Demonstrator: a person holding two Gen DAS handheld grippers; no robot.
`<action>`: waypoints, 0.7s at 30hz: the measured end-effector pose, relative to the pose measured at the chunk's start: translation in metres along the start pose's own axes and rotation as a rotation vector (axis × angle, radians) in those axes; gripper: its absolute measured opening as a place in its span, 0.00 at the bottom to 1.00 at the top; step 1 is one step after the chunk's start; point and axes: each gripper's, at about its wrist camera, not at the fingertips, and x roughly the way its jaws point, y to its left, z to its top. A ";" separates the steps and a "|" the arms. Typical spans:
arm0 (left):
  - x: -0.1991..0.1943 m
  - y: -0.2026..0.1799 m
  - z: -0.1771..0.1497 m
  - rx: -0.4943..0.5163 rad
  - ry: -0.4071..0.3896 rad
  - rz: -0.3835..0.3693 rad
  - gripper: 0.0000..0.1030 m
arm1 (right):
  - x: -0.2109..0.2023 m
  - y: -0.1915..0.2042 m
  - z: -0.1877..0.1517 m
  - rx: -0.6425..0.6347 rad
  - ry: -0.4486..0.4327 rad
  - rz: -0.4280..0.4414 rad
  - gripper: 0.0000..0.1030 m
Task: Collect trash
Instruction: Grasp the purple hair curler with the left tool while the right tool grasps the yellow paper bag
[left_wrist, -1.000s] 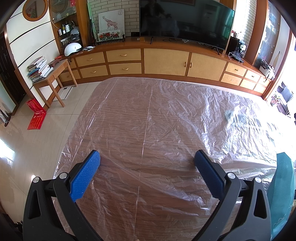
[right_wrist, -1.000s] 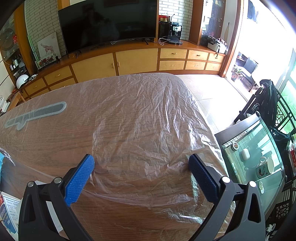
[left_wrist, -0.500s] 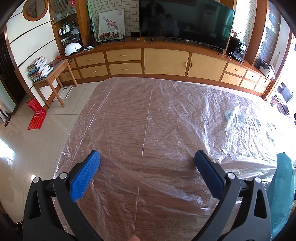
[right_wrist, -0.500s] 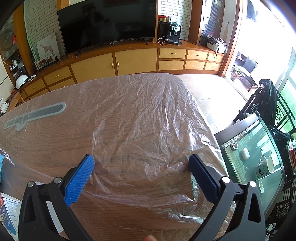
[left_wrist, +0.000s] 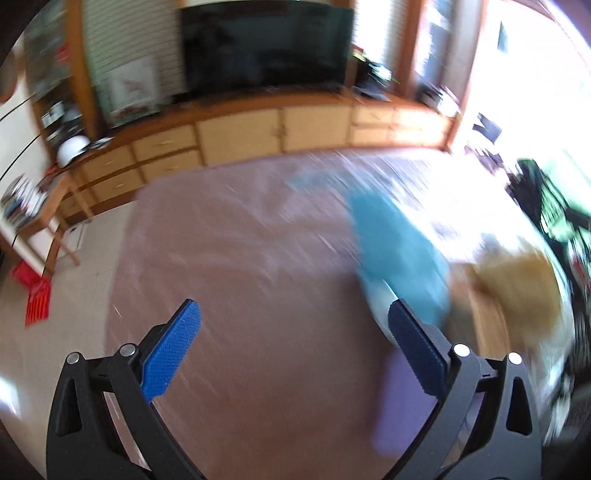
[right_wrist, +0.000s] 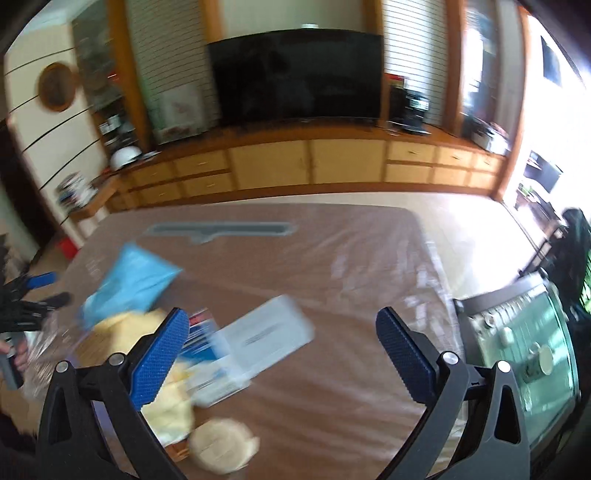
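Both views are motion-blurred. Trash lies on the plastic-covered wooden table: a blue bag, a clear plastic box, yellow wrappers, a round tan piece and a printed paper. My right gripper is open and empty above the table, the box just left of its middle. My left gripper is open and empty; the blue bag lies by its right finger, a tan lump further right. The left gripper also shows at the right wrist view's left edge.
A long wooden cabinet with a TV runs along the far wall. A glass-topped side table with cups stands right of the table. A small wooden desk and a red item are on the floor at left.
Both grippers have swung fast toward each other's side, blurring the views. The trash pile, earlier at the frame edges, now lies in front of both. Both stay open.
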 end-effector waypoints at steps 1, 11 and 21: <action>-0.001 -0.010 -0.008 0.029 0.015 -0.004 0.99 | -0.004 0.014 -0.004 -0.025 0.011 0.032 0.96; -0.010 -0.047 -0.031 0.185 0.076 -0.094 0.94 | 0.016 0.108 -0.028 -0.231 0.085 0.080 0.81; 0.016 -0.041 -0.036 0.207 0.159 -0.158 0.77 | 0.063 0.118 -0.026 -0.281 0.185 0.029 0.77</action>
